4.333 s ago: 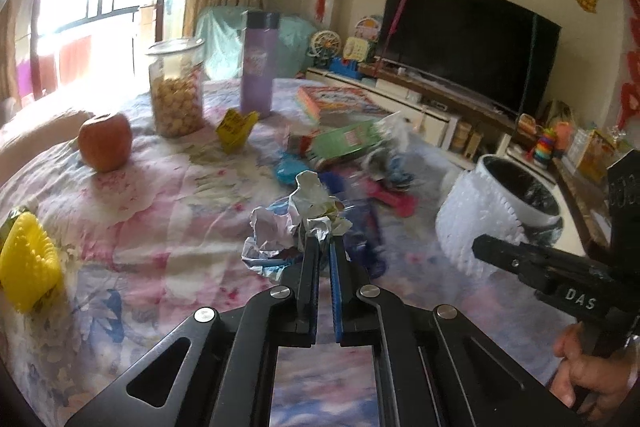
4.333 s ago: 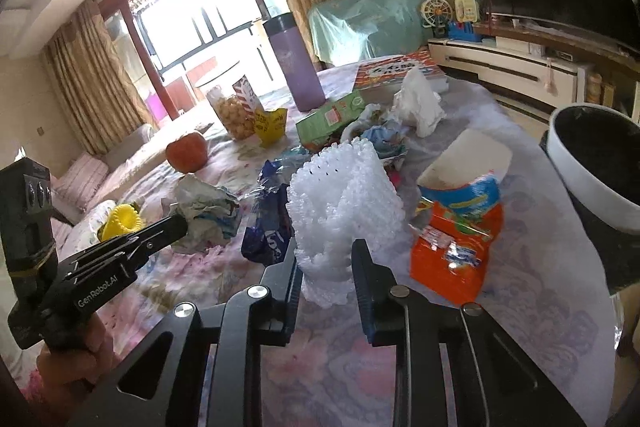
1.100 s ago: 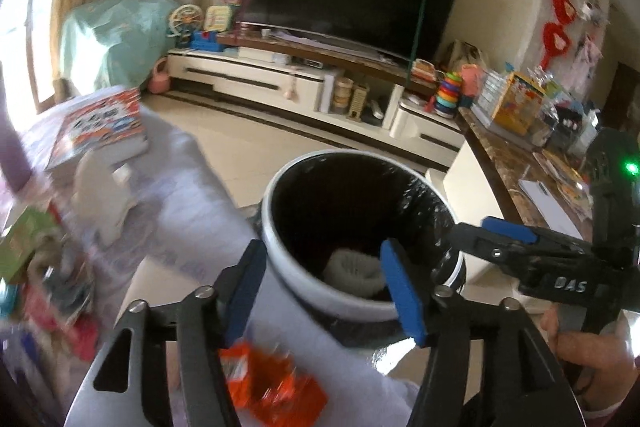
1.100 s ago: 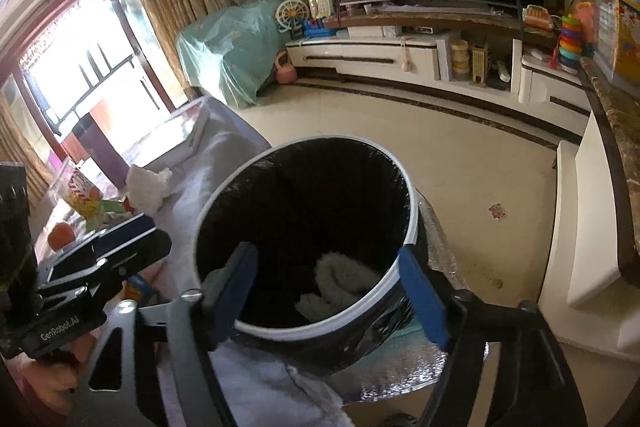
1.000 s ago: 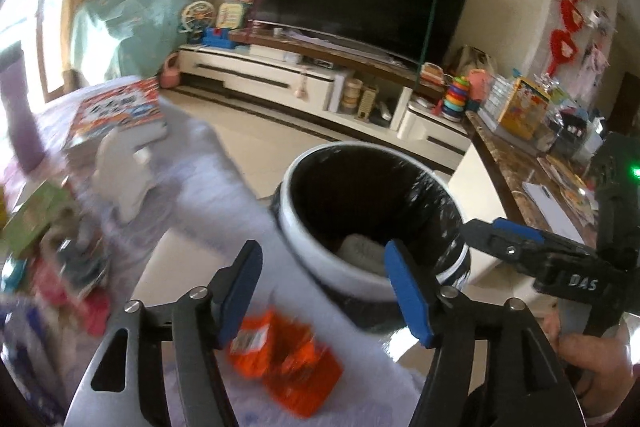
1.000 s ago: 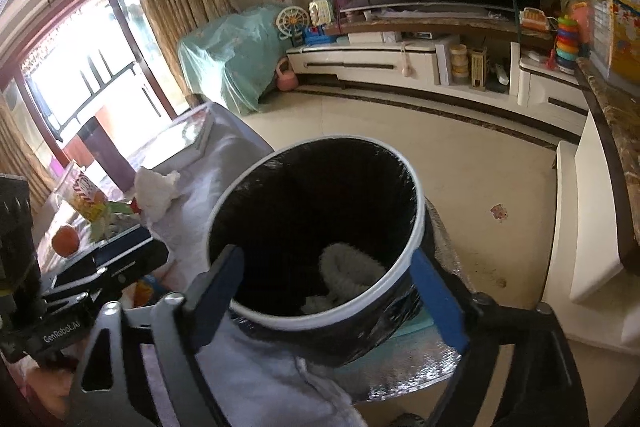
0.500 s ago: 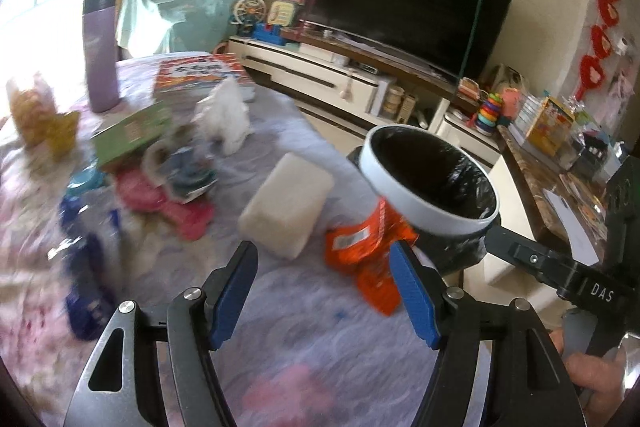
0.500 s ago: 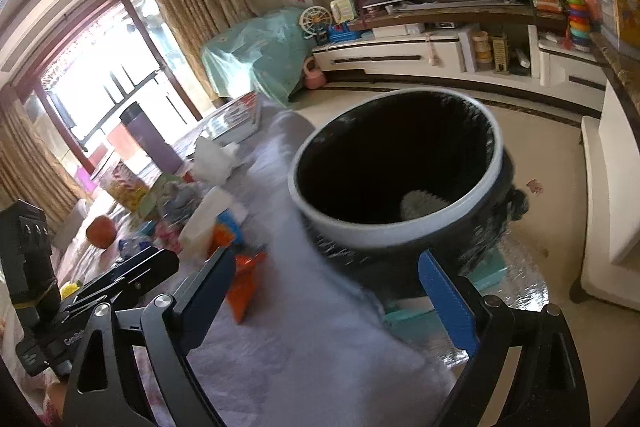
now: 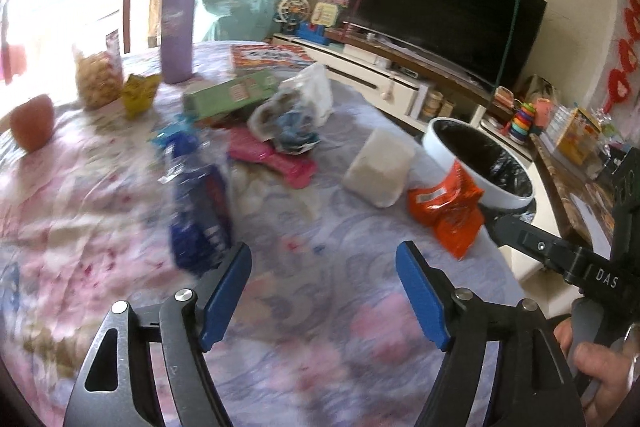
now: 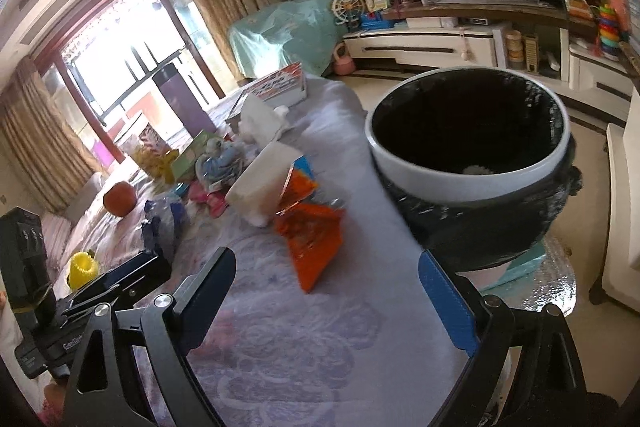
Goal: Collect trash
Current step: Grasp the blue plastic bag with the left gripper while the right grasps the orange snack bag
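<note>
Trash lies strewn on the floral tablecloth (image 9: 320, 307): an orange wrapper (image 9: 448, 211) (image 10: 312, 231), a white foam block (image 9: 380, 171) (image 10: 264, 183), a blue wrapper (image 9: 200, 211), a pink piece (image 9: 276, 161) and a crumpled plastic bag (image 9: 296, 107). The black-lined bin (image 9: 480, 163) (image 10: 468, 131) stands off the table's right edge, with a bit of white (image 10: 476, 169) showing inside. My left gripper (image 9: 322, 255) hovers over the cloth short of the blue wrapper, its jaws opening with nothing between them. My right gripper (image 10: 326, 259) is open and empty, near the orange wrapper and the bin.
Further back on the table are an apple (image 9: 32, 123), a snack jar (image 9: 98, 79), a purple bottle (image 9: 176, 27), a green box (image 9: 232, 95) and a book (image 9: 268, 55). A yellow toy (image 10: 82, 267) sits at the near left. A TV (image 9: 440, 7) stands behind.
Both grippers earlier held trash, hung empty over the bin, and have now swung left, back over the table. The left jaws stand a little wider.
</note>
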`<action>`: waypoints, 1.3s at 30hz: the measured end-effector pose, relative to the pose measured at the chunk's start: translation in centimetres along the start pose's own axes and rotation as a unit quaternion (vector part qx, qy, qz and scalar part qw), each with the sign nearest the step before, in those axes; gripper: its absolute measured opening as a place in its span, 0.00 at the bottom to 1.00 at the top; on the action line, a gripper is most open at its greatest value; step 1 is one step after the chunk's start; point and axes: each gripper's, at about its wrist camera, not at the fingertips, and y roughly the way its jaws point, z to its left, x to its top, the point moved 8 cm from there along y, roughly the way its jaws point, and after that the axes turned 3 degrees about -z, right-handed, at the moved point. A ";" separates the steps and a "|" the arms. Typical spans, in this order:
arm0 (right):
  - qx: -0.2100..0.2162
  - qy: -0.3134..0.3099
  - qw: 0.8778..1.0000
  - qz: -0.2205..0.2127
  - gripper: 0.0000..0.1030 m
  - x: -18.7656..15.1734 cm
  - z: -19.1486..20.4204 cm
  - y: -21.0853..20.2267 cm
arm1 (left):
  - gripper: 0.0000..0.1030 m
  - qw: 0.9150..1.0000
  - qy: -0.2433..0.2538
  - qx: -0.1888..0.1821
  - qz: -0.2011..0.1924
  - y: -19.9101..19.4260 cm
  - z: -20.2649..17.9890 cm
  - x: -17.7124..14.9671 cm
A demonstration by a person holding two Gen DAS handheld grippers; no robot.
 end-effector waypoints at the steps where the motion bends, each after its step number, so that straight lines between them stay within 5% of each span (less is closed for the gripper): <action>1: 0.001 -0.004 1.000 0.002 0.91 -0.1 0.3 0.3 | 0.72 1.000 -0.003 0.002 0.001 -0.2 0.4 -0.1; 10: 0.002 -0.009 1.000 0.012 0.91 -0.6 1.2 1.9 | 0.77 0.999 -0.025 0.039 -0.002 -1.1 3.3 -0.6; 27: 0.008 0.005 1.000 0.025 0.90 0.6 0.8 4.7 | 0.75 0.996 -0.067 0.053 0.016 5.0 7.2 3.2; 30: 0.003 0.000 1.000 0.023 0.77 0.9 0.8 5.0 | 0.45 0.996 -0.070 0.041 0.032 6.1 7.4 2.6; 32: 0.008 -0.003 0.999 0.031 0.44 0.6 0.9 5.4 | 0.37 0.996 -0.074 0.032 0.037 6.5 7.5 2.4; 39: 0.021 -0.014 0.999 0.020 0.37 0.5 1.6 4.4 | 0.31 0.998 -0.059 0.018 0.017 5.3 6.9 2.4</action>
